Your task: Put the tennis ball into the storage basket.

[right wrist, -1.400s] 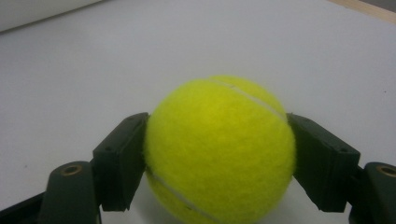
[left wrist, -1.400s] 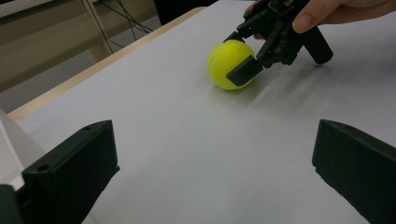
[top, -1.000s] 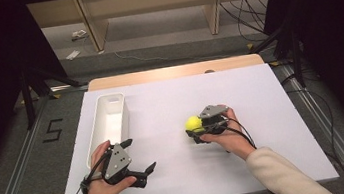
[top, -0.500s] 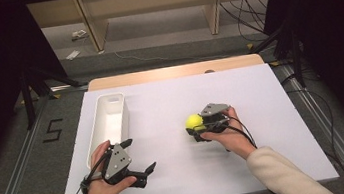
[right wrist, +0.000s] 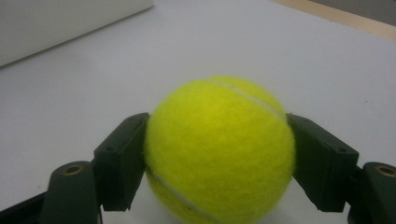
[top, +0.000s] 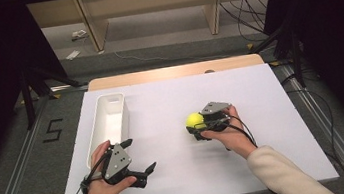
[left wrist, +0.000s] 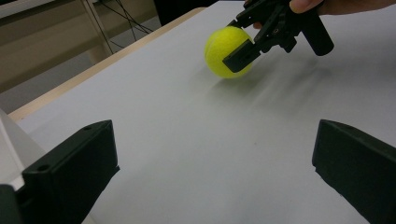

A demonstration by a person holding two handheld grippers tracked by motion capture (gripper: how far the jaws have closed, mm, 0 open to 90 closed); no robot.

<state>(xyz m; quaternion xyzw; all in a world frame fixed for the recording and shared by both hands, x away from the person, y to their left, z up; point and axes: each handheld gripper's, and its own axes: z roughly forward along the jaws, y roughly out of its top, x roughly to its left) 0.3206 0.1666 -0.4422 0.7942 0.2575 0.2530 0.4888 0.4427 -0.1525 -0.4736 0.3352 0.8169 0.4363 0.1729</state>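
Lab or test room, a recording setup. White board (top: 170, 102) on a wooden table (top: 171, 72), metal rails (top: 15, 188) along the floor by the board's left and right edges, taped "5" (top: 52, 130) on grey carpet, loose cables (top: 249, 6), bare shelving (top: 148, 9) behind, dark surrounds.

The left gripper (top: 137, 157) sits low in its hand, jaws spread wide apart. The right gripper (top: 195, 126) points leftward, jaws clamped, forearm angled in from the lower right.
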